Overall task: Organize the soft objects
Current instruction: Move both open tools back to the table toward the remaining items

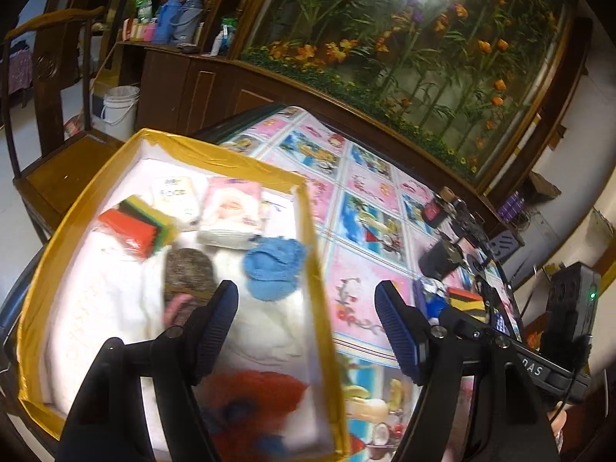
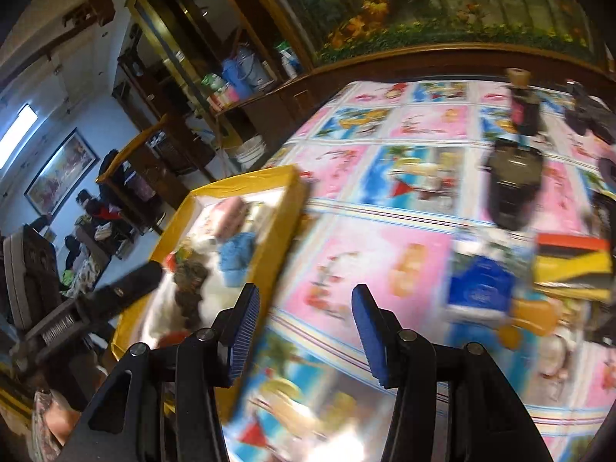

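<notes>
A yellow-rimmed box with a white lining sits on the left of the table. Inside lie a striped sponge pack, two tissue packs, a blue knitted piece, a brown knitted piece and a red knitted piece. My left gripper is open and empty, above the box's right wall. My right gripper is open and empty above the tablecloth, right of the box. A blue packet and a striped sponge pack lie on the table to the right.
The table carries a pink and blue patterned cloth. Dark jars and a bottle stand at the far right. A wooden chair and white bucket stand left of the table. A fish tank cabinet runs behind.
</notes>
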